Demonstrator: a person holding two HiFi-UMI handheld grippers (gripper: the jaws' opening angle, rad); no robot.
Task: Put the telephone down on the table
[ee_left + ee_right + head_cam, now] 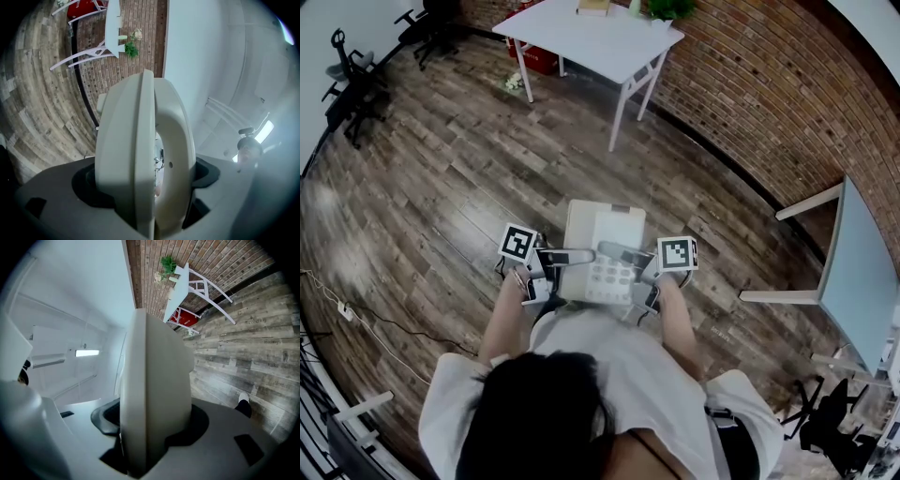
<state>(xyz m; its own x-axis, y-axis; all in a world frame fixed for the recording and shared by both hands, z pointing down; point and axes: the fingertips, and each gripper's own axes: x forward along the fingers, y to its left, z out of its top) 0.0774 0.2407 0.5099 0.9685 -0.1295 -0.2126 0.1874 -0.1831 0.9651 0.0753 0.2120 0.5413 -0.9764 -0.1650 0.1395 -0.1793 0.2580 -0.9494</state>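
Gripping from the left side, the left gripper (565, 255) has its fingers closed on one edge of the beige desk telephone (602, 246). Its own view shows the body and what seems to be the handset edge-on, squeezed between the two fingers. The telephone is in the air in front of the person's body, above the wooden floor (441, 187), with the keypad facing up. On the right side, the right gripper (625, 253) clamps the opposite edge in the same way. I think two grips are used so that the wide body is level and the handset does not slip off. The white table (581, 37) stands well apart ahead, so the putting down is not yet done.
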